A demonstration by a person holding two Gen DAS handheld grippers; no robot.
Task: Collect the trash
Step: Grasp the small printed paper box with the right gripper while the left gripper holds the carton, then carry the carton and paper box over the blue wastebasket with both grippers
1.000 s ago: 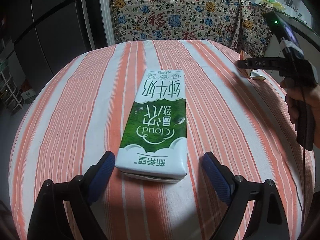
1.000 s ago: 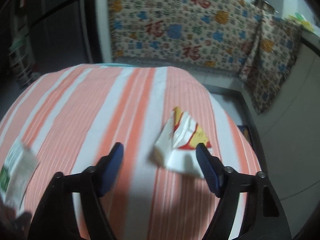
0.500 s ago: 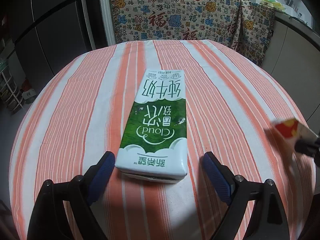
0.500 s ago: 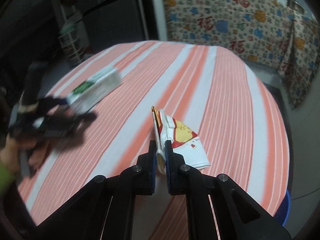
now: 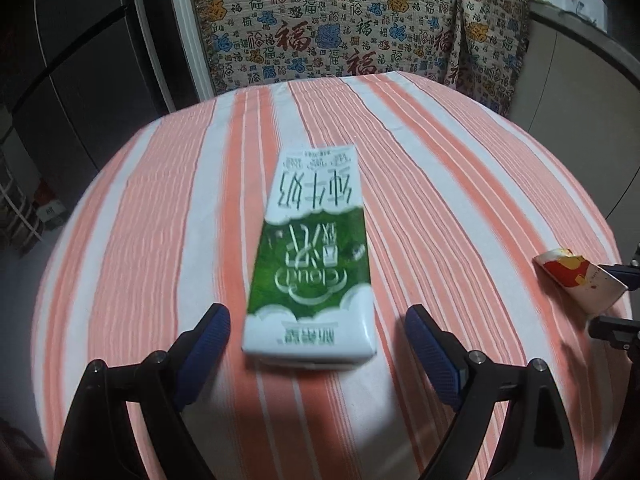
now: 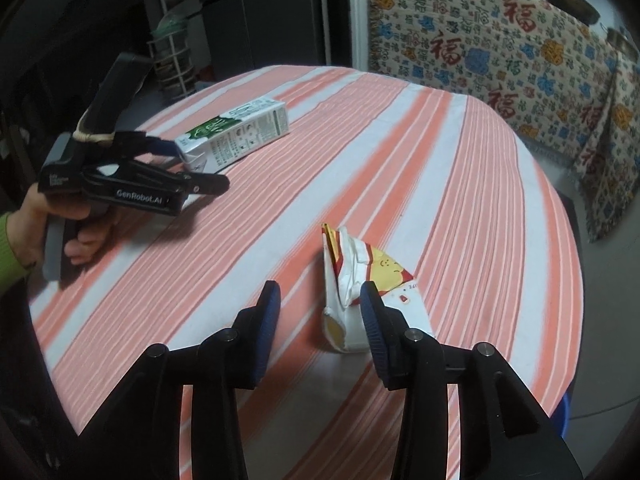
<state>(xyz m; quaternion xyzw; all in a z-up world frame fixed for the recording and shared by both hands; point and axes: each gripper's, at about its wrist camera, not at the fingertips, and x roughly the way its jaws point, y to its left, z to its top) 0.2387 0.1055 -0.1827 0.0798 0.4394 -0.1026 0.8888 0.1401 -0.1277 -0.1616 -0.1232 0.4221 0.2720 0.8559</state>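
A green and white milk carton (image 5: 312, 256) lies flat on the striped round table (image 5: 480, 200). My left gripper (image 5: 316, 336) is open, its blue pads on either side of the carton's near end. The carton (image 6: 236, 132) and the left gripper (image 6: 176, 168) also show in the right wrist view. A crumpled white, red and yellow paper cup (image 6: 360, 280) lies near the table's right edge. My right gripper (image 6: 320, 308) is open just behind it, the cup's near end between the pads. The cup (image 5: 580, 280) also shows at the right of the left wrist view.
A patterned cloth (image 5: 340, 20) hangs behind the table. A dark fridge (image 6: 272, 12) and a wire rack (image 6: 172, 60) stand at the back left. A counter (image 5: 580, 60) runs along the right. A blue bin (image 6: 566, 416) shows below the table's right edge.
My right gripper was shut on the paper cup half a second ago; now its jaws are open and the cup lies on the table. The left gripper has shifted slightly around the carton.
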